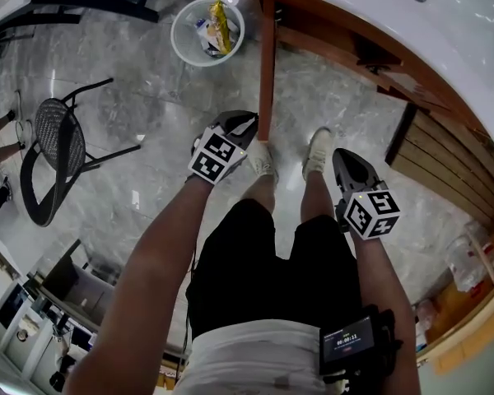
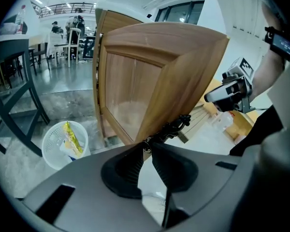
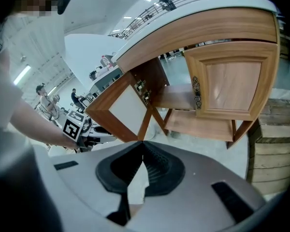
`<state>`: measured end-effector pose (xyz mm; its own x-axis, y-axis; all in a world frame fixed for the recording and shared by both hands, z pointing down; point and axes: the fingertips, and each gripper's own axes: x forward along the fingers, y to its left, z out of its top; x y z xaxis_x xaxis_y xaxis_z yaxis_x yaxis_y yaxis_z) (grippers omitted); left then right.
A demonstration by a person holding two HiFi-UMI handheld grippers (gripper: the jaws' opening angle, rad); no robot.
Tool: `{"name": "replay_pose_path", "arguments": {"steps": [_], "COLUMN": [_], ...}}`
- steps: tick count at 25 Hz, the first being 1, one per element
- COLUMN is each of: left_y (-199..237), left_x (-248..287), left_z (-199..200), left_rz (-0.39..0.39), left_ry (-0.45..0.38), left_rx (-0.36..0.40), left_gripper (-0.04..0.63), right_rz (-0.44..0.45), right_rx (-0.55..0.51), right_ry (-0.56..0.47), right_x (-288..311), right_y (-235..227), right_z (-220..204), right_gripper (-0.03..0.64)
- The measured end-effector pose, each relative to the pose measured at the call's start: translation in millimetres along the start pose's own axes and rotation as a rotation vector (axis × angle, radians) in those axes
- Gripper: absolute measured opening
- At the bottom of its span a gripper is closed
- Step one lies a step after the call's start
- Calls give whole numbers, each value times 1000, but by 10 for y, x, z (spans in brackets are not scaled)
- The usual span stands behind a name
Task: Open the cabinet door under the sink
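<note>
The wooden cabinet door (image 2: 150, 76) under the white sink (image 1: 445, 23) stands swung open; from above it shows as a thin edge (image 1: 266, 64). Its black ornate handle (image 2: 171, 128) runs down to my left gripper (image 2: 147, 143), whose fingertips pinch the handle's lower end. In the head view that left gripper (image 1: 245, 128) sits right beside the door's free edge. My right gripper (image 1: 346, 161) hangs to the right above the floor, shut with nothing between its fingers (image 3: 154, 166). The neighbouring door (image 3: 232, 81) with its own handle (image 3: 196, 92) is closed.
A white waste basket (image 1: 207, 30) with rubbish stands on the floor beyond the open door. A black chair (image 1: 58, 151) is at the left. Slatted wooden boards (image 1: 445, 159) and plastic bottles (image 1: 465, 262) lie at the right. The person's feet (image 1: 263, 159) are near the door.
</note>
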<state>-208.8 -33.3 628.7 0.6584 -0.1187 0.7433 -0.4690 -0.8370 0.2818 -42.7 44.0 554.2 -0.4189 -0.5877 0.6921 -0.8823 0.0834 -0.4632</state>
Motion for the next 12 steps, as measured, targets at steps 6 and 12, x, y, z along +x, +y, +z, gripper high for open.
{"name": "replay_pose_path", "arguments": {"steps": [6, 12], "left_y": [240, 513], "left_x": [-197, -364], "left_z": [-143, -239], "left_rz": [68, 137], "left_ry": [-1, 14], "left_rx": [-38, -58], "left_gripper": [58, 49], "right_rz": [-15, -25], "right_rx": [3, 5], "right_ry": [-7, -12], "right_x": [32, 53], "right_y": [81, 184], "right_z": [12, -8], "right_gripper": [14, 14]}}
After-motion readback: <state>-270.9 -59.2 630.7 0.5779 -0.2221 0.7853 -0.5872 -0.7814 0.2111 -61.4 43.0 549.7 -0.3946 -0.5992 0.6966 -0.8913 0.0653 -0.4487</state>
